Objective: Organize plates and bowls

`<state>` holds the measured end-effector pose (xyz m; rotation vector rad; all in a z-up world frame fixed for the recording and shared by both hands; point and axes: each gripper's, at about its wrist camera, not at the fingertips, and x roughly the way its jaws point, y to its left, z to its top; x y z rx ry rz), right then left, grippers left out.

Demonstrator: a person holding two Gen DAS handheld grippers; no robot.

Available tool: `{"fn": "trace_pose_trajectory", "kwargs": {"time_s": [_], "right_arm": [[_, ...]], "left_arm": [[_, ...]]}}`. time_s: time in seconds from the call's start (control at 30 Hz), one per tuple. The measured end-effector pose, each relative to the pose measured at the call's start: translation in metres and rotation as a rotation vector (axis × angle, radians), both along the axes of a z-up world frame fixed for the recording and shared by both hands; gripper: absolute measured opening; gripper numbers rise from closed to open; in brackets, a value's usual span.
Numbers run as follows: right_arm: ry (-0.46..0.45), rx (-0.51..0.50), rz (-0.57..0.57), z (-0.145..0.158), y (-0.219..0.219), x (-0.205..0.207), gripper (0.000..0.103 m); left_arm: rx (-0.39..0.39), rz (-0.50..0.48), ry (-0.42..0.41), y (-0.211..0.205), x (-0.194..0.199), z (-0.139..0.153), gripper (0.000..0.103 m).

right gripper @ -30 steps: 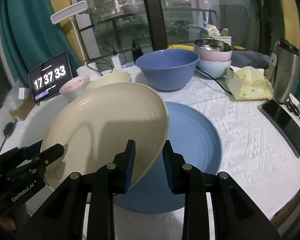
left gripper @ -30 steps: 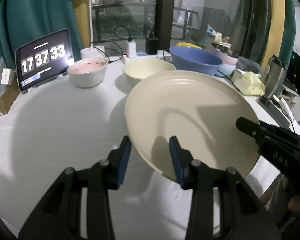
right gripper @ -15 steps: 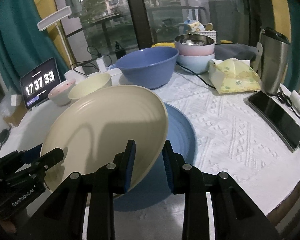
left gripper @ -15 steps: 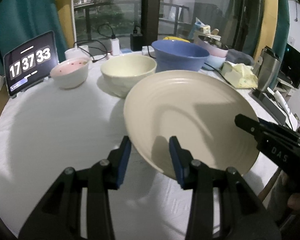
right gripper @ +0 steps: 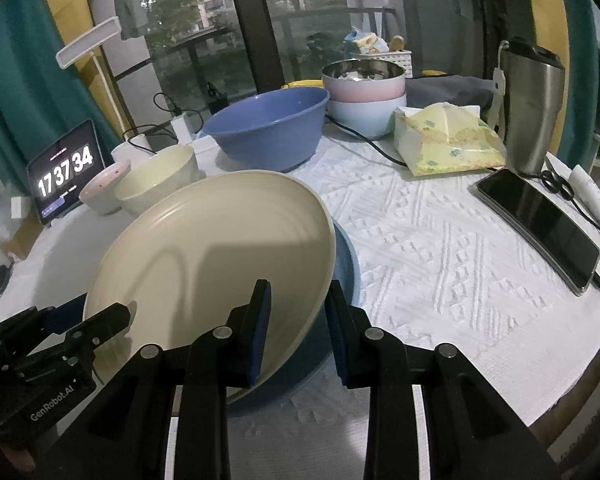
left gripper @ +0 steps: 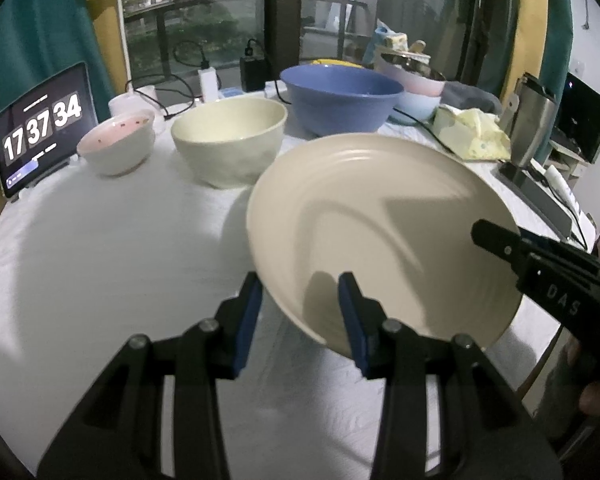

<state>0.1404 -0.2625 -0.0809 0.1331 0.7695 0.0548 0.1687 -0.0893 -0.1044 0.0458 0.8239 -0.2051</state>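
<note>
White tablecloth [right gripper: 440,264] below us: left gripper [left gripper: 300,300] and right gripper [right gripper: 296,304], jaws part-closed, clamp the cream plate's [left gripper: 380,216] rim; bowls at eleven o'clock.

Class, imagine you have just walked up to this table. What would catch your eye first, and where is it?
First, the big cream plate, tilted above the table, its rim pinched by the left gripper on one side and the right gripper on the other. Just under it lies a blue plate on the white tablecloth. Behind stands a large blue bowl, and at the far left a tablet clock glows.
</note>
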Motion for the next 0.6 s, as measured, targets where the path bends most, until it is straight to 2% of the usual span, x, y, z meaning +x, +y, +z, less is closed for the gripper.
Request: {"fn": "trace_pose_trajectory", "kwargs": {"time_s": [0.43, 0.53, 0.6], "right_arm": [[0.002, 0.005, -0.019, -0.0013, -0.0078, 0.0006, 0.031], [0.0, 0.007, -0.031, 0.0013, -0.0092, 0.0004, 0.04], [-0.004, 0.006, -0.035, 0.0029, -0.0102, 0.0, 0.04]], "left_arm": [[0.018, -0.009, 0.005, -0.0052, 0.0028, -0.0026, 0.042], [0.026, -0.016, -0.01, -0.0062, 0.0002, -0.0008, 0.042], [0.025, -0.02, -0.011, -0.0065, -0.0004, -0.0002, 0.042]]}}
